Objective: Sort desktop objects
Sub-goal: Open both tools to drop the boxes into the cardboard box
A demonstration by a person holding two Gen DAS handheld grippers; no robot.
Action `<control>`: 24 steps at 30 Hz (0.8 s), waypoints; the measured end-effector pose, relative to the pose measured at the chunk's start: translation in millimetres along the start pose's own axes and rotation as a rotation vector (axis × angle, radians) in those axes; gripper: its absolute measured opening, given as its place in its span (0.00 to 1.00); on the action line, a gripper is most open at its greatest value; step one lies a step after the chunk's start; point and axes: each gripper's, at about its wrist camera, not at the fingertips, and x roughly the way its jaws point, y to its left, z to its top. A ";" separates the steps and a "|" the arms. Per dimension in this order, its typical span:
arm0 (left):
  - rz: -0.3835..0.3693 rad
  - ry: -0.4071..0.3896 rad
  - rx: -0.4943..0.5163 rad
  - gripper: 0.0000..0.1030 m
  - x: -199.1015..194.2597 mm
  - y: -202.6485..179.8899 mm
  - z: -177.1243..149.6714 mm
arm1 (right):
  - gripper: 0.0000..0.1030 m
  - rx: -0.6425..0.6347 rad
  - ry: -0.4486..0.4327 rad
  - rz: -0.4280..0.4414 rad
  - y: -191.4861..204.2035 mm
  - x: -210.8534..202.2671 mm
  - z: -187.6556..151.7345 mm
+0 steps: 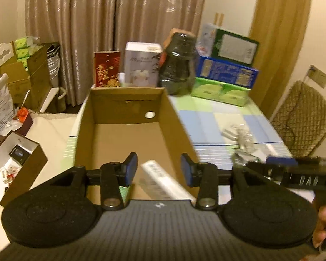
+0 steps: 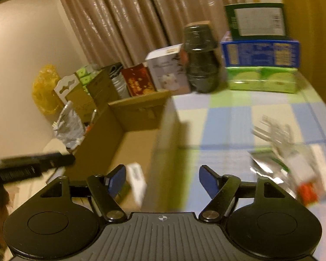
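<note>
Your left gripper [image 1: 159, 167] spread wide, empty, above cardboard box [image 1: 128, 108]; flat white printed pack [image 1: 163, 179] lies inside, near end. Your right gripper [image 2: 162, 179] agape, empty, beside box wall. Crinkly packets [image 2: 289, 163] blurred on checked tablecloth [image 2: 228, 117]. Far: stacked cartons [image 1: 226, 71], shiny curtains [image 1: 110, 17]. Writing unreadable.

Cluttered domestic room under warm artificial light.
Straight ahead of the tongs, shiny beige curtains [image 1: 110, 21] hang closed; cream walls [image 1: 228, 4] either side. A checked tablecloth [image 1: 223, 117] covers the table [image 2: 239, 117]. Right of the tongs stands a woven-back chair [image 1: 302, 117]; left, stacked cardboard cartons [image 1: 30, 76] on pale floor [image 1: 52, 128].
</note>
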 end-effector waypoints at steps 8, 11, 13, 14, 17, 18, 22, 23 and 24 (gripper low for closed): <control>-0.083 0.012 0.033 0.63 -19.3 -73.6 -29.3 | 0.76 0.083 0.017 -0.131 -72.2 -70.1 -56.2; -0.123 0.036 0.032 0.68 -14.5 -100.0 -39.1 | 0.76 0.107 0.004 -0.193 -100.1 -92.7 -66.9; -0.145 0.060 0.037 0.71 -7.4 -117.8 -45.1 | 0.77 0.135 -0.009 -0.218 -117.1 -105.6 -70.0; -0.155 0.074 0.043 0.72 -2.6 -126.5 -47.6 | 0.77 0.146 -0.018 -0.231 -124.6 -112.3 -70.4; -0.173 0.106 0.064 0.76 12.1 -147.9 -52.7 | 0.77 0.147 -0.042 -0.262 -140.0 -125.2 -68.5; -0.180 0.115 0.068 0.77 17.5 -154.5 -54.0 | 0.77 0.146 -0.046 -0.271 -145.3 -128.4 -68.0; -0.188 0.141 0.073 0.79 38.5 -173.3 -55.9 | 0.77 0.155 -0.057 -0.278 -162.9 -132.8 -64.0; -0.188 0.148 0.073 0.80 44.2 -176.4 -55.8 | 0.77 0.154 -0.058 -0.278 -166.7 -131.8 -61.9; -0.191 0.158 0.072 0.80 50.6 -179.3 -55.5 | 0.77 0.153 -0.058 -0.277 -170.3 -130.0 -60.9</control>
